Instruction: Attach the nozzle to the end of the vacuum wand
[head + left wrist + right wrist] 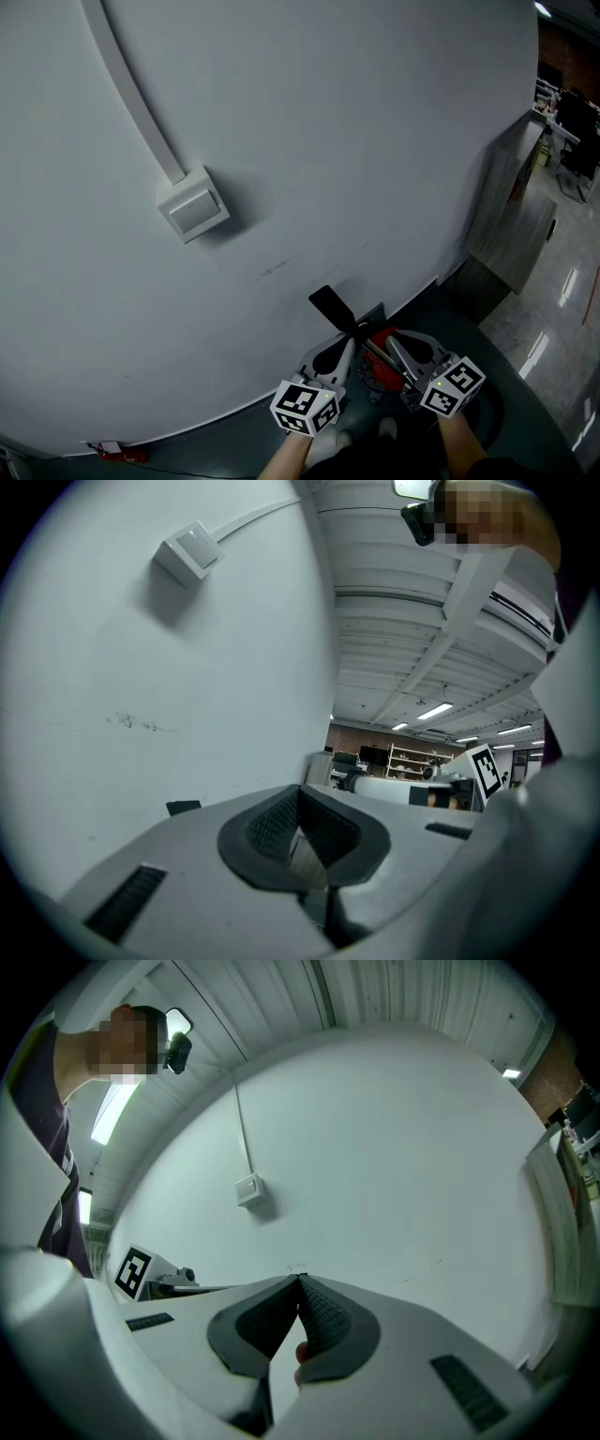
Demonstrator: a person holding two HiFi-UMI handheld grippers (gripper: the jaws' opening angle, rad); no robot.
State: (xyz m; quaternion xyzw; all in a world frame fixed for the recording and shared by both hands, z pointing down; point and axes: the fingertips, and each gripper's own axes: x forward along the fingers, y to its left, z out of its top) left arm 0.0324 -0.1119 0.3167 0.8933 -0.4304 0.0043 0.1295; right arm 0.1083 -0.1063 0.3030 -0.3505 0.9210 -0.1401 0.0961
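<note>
While we hold both tools low by the white wall (375,141), the switch box (193,209) on that wall sits well up and to the left of them in the head view, with a flat conduit (131,84) running up from it. Below and to the right of the switch box, the black nozzle (328,305) stands tilted against the foot of the wall, its broad end uppermost. A thin dark stem leads from it down toward a red part (382,364) lying lower still.

The left tool (300,791) is just below the nozzle, its jaws clenched tip to tip. Something pale and streaked shows in the gap behind the tips, and we cannot tell what it is. The right tool (300,1281) lies beside it, farther right of the switch box, its jaws also pressed together at the tips. A reddish patch shows in the hollow behind them, and we cannot say whether it is gripped. We cannot make out the wand plainly. Each tool's marker cube (305,406) is nearest to us, above the dark floor (234,427).
</note>
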